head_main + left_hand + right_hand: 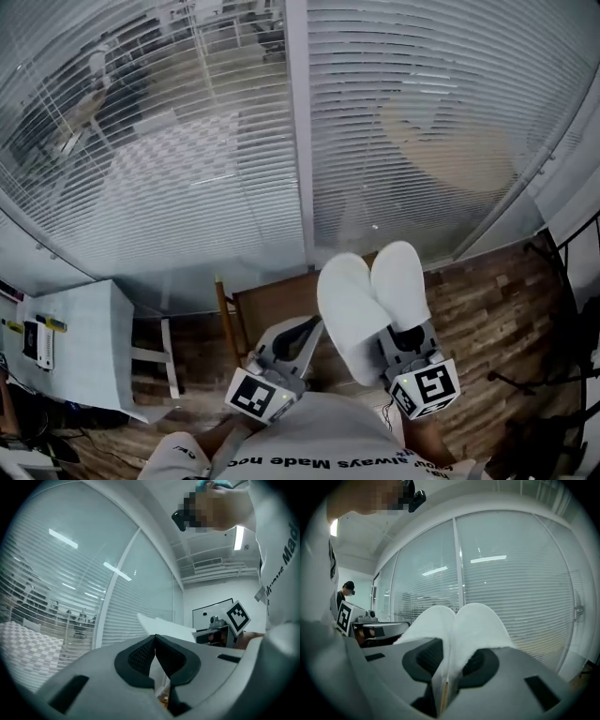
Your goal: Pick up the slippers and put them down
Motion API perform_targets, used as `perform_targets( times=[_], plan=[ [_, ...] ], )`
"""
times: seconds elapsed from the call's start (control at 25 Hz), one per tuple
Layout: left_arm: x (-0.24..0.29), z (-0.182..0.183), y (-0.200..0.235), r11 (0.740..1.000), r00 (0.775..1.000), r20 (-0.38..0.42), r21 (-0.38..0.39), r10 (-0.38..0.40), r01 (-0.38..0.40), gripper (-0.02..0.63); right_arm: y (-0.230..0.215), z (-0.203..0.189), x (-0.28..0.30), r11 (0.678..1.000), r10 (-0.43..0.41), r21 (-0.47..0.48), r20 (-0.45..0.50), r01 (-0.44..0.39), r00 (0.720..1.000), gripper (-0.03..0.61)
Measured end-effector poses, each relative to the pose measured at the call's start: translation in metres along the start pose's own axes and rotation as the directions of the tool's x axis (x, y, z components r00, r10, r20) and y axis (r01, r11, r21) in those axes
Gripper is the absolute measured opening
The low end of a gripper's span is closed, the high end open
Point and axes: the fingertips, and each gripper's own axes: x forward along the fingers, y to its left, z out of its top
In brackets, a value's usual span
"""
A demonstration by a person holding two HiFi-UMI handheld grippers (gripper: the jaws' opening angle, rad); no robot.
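Two white slippers [370, 300] are held side by side, toes pointing toward the glass wall. My right gripper [405, 339] is shut on their heel ends; in the right gripper view the pair [464, 630] sits clamped between the dark pads of that gripper [449, 654]. My left gripper [309, 326] hangs just left of the slippers, level with them. In the left gripper view its jaws [155, 639] meet at the tips with nothing between them, and the slippers [164, 626] show off to its right.
A glass wall with white blinds [187, 141] and a metal post [298, 122] stands straight ahead. A pale table [80, 342] is at the left, a wooden frame [230, 323] below the post, and a black stand [567, 281] on the wood floor [487, 300] at the right.
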Motion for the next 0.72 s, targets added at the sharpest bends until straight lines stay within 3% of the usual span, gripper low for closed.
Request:
perform_targets(
  times=[0.2,0.44,0.6,0.72],
  plan=[
    [0.027,-0.004,-0.070,0.994,0.994,-0.007,-0.023,-0.111,0.111,0.012,-0.038,-0.007,-0.074,0.994,-0.113,0.010,-0.006,0.113,0.994,0.081],
    [0.058,-0.011,-0.164,0.967,0.968,-0.017,-0.043,-0.251,0.250,0.012,-0.083,-0.020,-0.168,0.969,-0.246,0.028,-0.012,0.247,0.969,0.080],
    [0.073,-0.019,-0.227,0.938,0.938,-0.020,-0.055,-0.345,0.343,0.012,-0.107,-0.032,-0.232,0.940,-0.337,0.043,-0.013,0.338,0.941,0.080],
    [0.082,-0.026,-0.278,0.902,0.903,-0.025,-0.063,-0.429,0.426,0.012,-0.121,-0.042,-0.286,0.904,-0.422,0.058,-0.016,0.423,0.906,0.080]
  ],
)
